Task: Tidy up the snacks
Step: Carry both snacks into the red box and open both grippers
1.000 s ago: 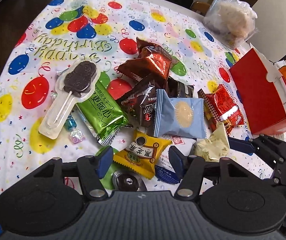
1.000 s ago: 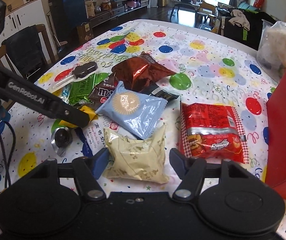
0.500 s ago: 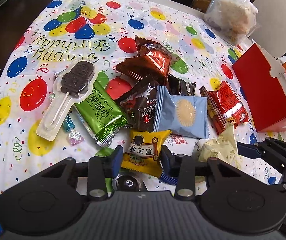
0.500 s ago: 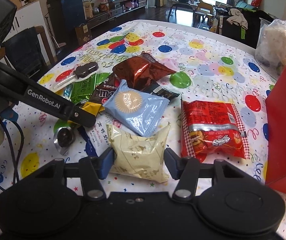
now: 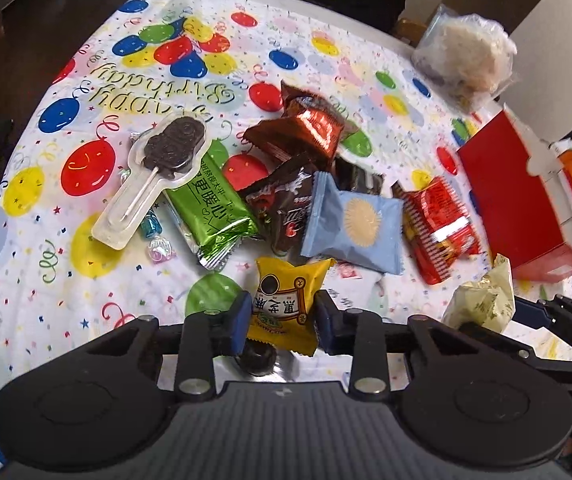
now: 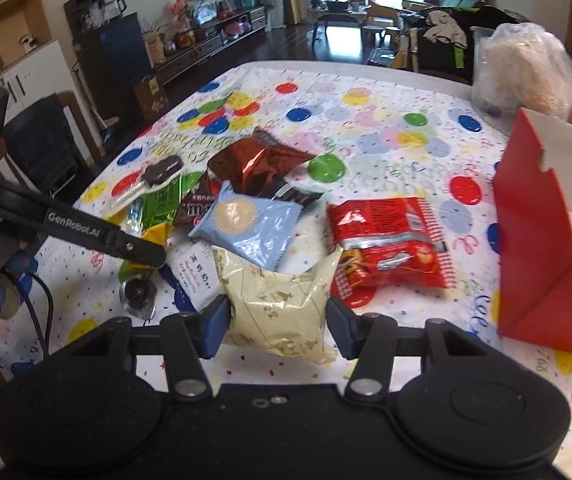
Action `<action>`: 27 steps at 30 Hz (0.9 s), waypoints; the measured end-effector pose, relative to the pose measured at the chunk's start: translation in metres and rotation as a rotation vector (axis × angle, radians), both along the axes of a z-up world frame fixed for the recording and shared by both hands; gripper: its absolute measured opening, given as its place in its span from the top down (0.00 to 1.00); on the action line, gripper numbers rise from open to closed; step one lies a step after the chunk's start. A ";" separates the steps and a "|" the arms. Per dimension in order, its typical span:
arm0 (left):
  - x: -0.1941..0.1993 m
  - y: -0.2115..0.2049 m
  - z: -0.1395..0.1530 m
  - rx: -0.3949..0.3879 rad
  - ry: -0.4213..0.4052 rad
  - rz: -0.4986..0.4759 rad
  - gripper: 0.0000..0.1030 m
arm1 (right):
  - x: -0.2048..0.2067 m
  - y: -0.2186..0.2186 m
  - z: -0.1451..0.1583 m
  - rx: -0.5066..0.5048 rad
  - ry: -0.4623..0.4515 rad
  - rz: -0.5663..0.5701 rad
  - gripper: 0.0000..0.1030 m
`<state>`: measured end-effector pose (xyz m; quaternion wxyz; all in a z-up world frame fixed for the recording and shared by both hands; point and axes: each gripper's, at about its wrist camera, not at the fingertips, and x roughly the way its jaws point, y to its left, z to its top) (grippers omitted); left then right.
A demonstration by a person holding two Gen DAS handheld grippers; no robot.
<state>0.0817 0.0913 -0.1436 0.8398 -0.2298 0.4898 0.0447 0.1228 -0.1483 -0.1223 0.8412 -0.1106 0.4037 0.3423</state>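
My left gripper (image 5: 282, 322) is shut on a yellow snack packet (image 5: 286, 304) and holds it just above the table. My right gripper (image 6: 278, 322) is shut on a cream packet (image 6: 278, 308), which also shows in the left wrist view (image 5: 482, 300). A pile of snacks lies ahead: a light blue packet (image 5: 354, 224), a red packet (image 5: 438, 228), a green bar (image 5: 214, 208), a brown foil bag (image 5: 306, 132), a dark chocolate packet (image 5: 282, 208) and a chocolate lollipop in a clear tray (image 5: 158, 172). An open red box (image 5: 522, 200) stands at the right.
A balloon-print birthday cloth (image 5: 126, 92) covers the table. A clear bag of food (image 5: 466, 52) sits at the far right corner. Small wrapped candies (image 5: 154, 236) lie beside the lollipop tray. A dark round sweet (image 6: 138, 292) lies under the left gripper. A chair (image 6: 42, 148) stands left of the table.
Both grippers have closed, the left on the yellow packet and the right on the cream packet. Both packets are lifted slightly off the cloth.
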 end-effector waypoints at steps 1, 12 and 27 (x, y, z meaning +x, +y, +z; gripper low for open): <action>-0.002 -0.001 0.004 -0.003 -0.010 0.001 0.68 | -0.001 -0.004 0.004 0.010 0.000 -0.005 0.50; -0.007 -0.041 0.071 0.079 -0.131 -0.055 0.68 | 0.000 -0.041 0.052 0.068 -0.056 -0.076 0.50; 0.072 -0.153 0.125 0.132 -0.228 -0.269 0.68 | 0.059 -0.127 0.094 0.071 -0.137 -0.237 0.50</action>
